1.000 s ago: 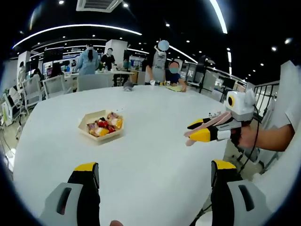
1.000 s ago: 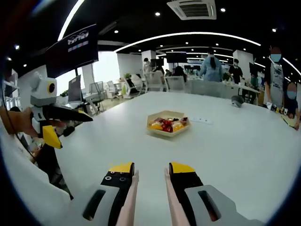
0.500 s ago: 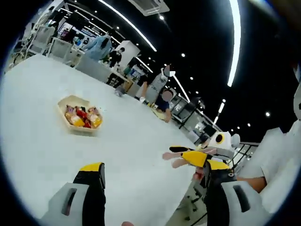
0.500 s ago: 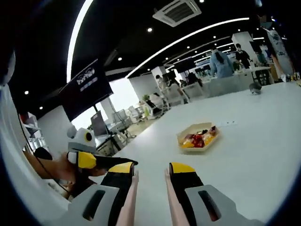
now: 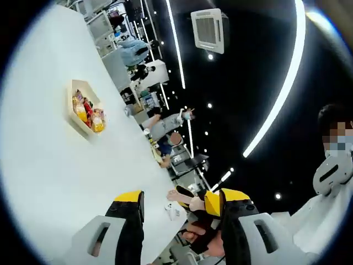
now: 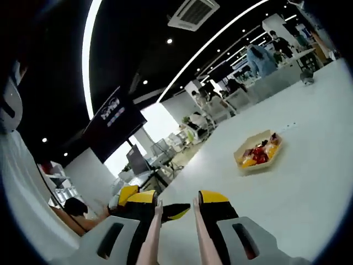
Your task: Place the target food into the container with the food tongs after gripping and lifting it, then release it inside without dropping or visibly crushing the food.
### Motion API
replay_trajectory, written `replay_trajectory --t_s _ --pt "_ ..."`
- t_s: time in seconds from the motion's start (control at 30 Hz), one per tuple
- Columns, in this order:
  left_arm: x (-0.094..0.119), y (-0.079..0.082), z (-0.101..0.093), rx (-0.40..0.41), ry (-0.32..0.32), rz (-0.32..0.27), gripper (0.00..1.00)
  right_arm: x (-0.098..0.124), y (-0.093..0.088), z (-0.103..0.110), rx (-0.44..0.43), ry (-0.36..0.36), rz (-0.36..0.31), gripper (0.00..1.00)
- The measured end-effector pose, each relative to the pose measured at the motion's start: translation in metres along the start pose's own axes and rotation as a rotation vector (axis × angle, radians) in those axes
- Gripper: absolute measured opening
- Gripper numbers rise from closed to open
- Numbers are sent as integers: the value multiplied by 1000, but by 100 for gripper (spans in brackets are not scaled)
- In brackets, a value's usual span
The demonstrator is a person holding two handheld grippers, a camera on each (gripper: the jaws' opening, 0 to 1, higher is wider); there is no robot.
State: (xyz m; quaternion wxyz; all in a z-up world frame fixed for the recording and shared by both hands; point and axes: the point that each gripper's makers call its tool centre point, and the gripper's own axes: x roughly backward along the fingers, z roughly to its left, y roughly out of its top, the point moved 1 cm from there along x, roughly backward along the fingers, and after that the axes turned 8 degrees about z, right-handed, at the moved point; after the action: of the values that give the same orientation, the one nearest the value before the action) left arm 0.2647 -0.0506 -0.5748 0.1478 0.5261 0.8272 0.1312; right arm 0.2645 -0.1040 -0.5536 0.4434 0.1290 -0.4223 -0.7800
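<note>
Food tray [image 5: 84, 107] way up in the upper left on the white counter [image 5: 60, 165], center right [image 6: 258, 152] in the right gripper view. Left gripper [image 5: 176, 205] spread wide, holding nothing. Right gripper [image 6: 176, 205] clamped narrow around pinkish food tongs [image 6: 153, 234].

A white tabletop [image 5: 49, 165] is seen, on which a shallow tray of mixed food [image 6: 258, 153] is set.
</note>
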Motion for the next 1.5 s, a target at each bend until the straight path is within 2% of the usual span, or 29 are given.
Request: replay_trajectory --t_s 0.1,0.23,0.57,0.83,1.07,1.23,1.4,1.5 --pt "-1 -4 -6 53 -54 -38 46 -2 -2 1 -15 7 -2 29" --pt "-1 -10 -3 62 -43 -60 46 -3 -3 -1 -91 38 -25 29" --pt "5 -12 -5 122 -71 -125 41 -8 -6 10 -122 67 -41 29" --pt "3 -19 -6 139 -74 -122 39 -9 -9 12 -134 72 -49 29" --pt "8 -14 -12 152 -104 -163 32 -10 -9 16 -138 73 -51 29" --pt "11 -14 -17 149 -127 -186 21 -10 -13 16 -141 69 -41 29" --pt "11 -12 -21 118 -145 -204 4 -8 -19 18 -121 72 -21 29" --pt "9 -13 -23 94 -155 -203 3 -6 -20 18 -131 82 -25 29"
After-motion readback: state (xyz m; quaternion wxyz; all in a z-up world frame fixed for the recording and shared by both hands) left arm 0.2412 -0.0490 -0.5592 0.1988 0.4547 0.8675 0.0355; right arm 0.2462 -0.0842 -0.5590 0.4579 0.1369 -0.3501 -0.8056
